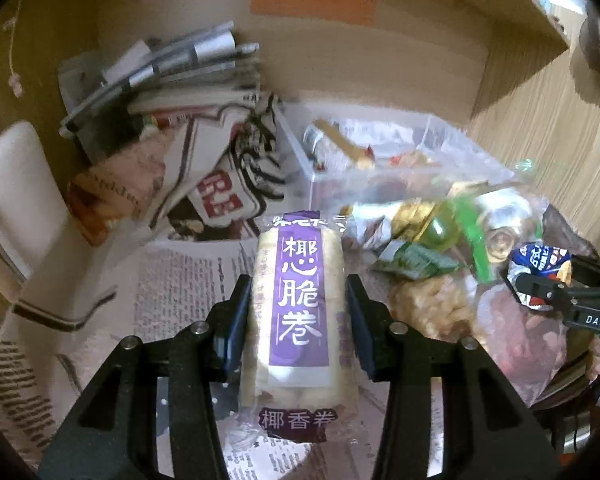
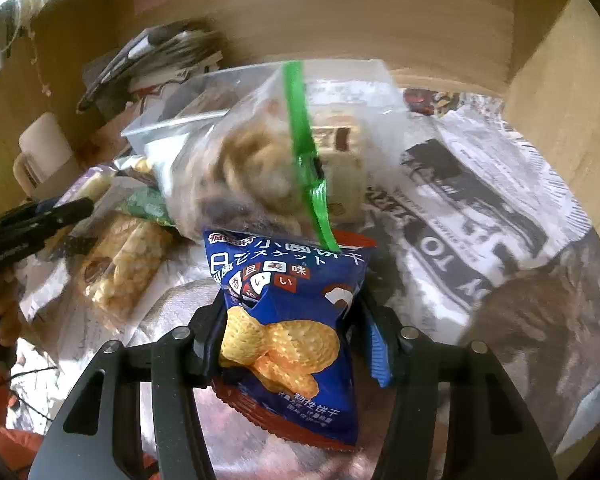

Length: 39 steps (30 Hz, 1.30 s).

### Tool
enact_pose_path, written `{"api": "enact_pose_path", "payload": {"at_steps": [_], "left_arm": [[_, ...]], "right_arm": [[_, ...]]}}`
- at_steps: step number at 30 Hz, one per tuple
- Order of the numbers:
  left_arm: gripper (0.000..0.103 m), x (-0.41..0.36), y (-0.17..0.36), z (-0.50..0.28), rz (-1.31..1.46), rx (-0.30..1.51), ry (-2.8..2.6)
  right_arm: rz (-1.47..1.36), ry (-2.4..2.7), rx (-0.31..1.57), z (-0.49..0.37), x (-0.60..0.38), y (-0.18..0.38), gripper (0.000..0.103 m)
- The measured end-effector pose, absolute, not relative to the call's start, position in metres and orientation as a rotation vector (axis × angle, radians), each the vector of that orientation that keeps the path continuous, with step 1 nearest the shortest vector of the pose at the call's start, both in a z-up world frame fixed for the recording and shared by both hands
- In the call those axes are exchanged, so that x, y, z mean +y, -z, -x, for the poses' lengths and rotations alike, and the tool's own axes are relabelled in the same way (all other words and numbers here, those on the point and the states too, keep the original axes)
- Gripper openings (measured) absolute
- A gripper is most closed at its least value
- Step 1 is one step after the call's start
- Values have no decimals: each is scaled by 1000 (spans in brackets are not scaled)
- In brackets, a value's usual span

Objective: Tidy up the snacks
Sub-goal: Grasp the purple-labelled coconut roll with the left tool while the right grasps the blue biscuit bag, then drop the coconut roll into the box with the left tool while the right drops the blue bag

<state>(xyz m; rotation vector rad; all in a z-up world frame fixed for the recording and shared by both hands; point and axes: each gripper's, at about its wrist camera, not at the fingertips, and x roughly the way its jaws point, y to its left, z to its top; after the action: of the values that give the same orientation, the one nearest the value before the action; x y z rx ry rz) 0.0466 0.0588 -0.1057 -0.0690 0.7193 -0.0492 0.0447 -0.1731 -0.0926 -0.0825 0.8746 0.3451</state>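
Motion blur is smearing the clear zip bag [image 2: 260, 160] and the snack pile [image 1: 440, 232] so their contents are staying unreadable, while the purple-labelled packet [image 1: 298, 312] is hiding the newspaper [image 1: 188, 288] beneath it.

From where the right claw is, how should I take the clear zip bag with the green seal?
Grip the zip bag by its flat green seal strip, coming from above: the strip stands up exposed, while the bulging body is soft and piled among other snacks.
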Motion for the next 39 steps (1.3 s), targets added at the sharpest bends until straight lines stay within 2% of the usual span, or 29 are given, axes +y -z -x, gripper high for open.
{"api": "enact_pose_path", "payload": {"at_steps": [11,25,39], "left_arm": [[46,48,61,-39,73,598,68],[46,35,37,-85,80,560,69],[46,37,36,-157,82,601,33]], "right_arm": [[68,-341,753,-32,-190,53,52],[93,-381,595,-71,-169,7,52],[121,-439,651,-150,-143,9,53]]}}
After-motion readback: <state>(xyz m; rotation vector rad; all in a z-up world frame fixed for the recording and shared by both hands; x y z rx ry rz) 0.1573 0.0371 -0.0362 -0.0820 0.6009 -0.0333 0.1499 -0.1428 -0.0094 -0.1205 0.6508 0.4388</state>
